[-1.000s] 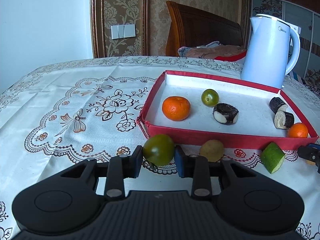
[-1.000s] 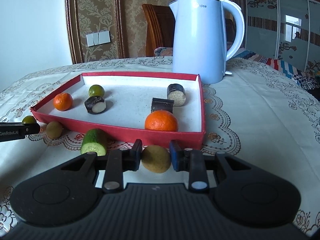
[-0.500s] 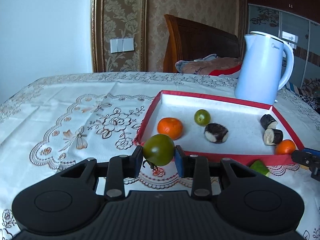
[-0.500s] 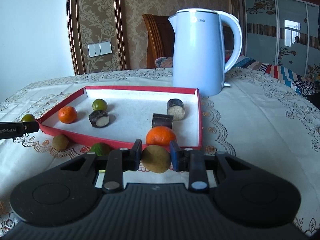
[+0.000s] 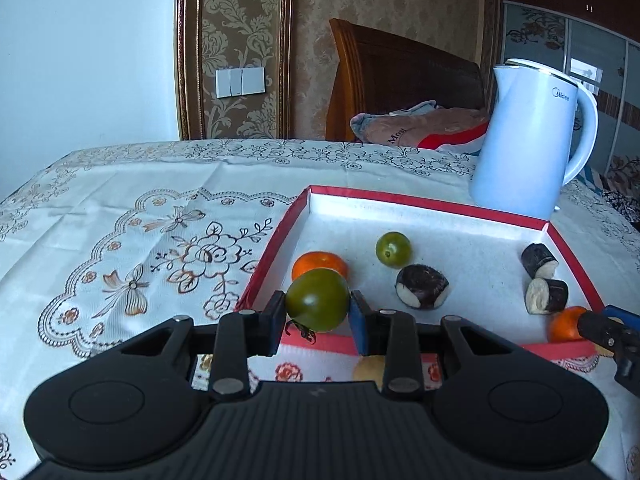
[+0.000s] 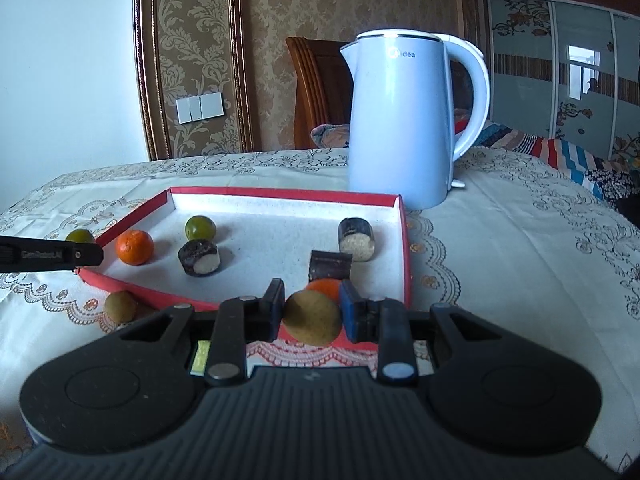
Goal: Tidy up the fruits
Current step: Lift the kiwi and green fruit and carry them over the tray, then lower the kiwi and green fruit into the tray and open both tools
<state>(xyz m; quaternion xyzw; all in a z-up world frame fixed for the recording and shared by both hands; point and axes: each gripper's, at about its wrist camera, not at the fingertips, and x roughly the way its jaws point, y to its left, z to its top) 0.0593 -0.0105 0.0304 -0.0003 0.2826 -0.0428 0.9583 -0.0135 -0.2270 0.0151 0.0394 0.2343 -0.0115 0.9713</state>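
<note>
My left gripper [image 5: 318, 314] is shut on a dark green tomato [image 5: 317, 299], held above the near left corner of the red tray [image 5: 276, 240]. My right gripper [image 6: 312, 312] is shut on a brown kiwi [image 6: 312, 318], lifted over the tray's [image 6: 404, 240] near right edge. In the tray lie an orange mandarin [image 5: 316, 266], a small green tomato [image 5: 393, 249], three dark cut pieces with pale ends [image 5: 422, 286] and a second mandarin [image 5: 562, 324]. Another kiwi [image 6: 120, 306] lies on the cloth in front of the tray.
A pale blue kettle [image 6: 400, 120] stands just behind the tray's far right corner. A floral tablecloth [image 5: 140, 240] covers the table. A wooden chair [image 5: 400, 80] with folded cloth on it is behind the table. A green piece [image 6: 202, 354] shows under my right gripper.
Both grippers have risen with their fruit from the cloth in front of the tray. The tomato and the kiwi now hang over the tray's near edge; the view looks down into it.
</note>
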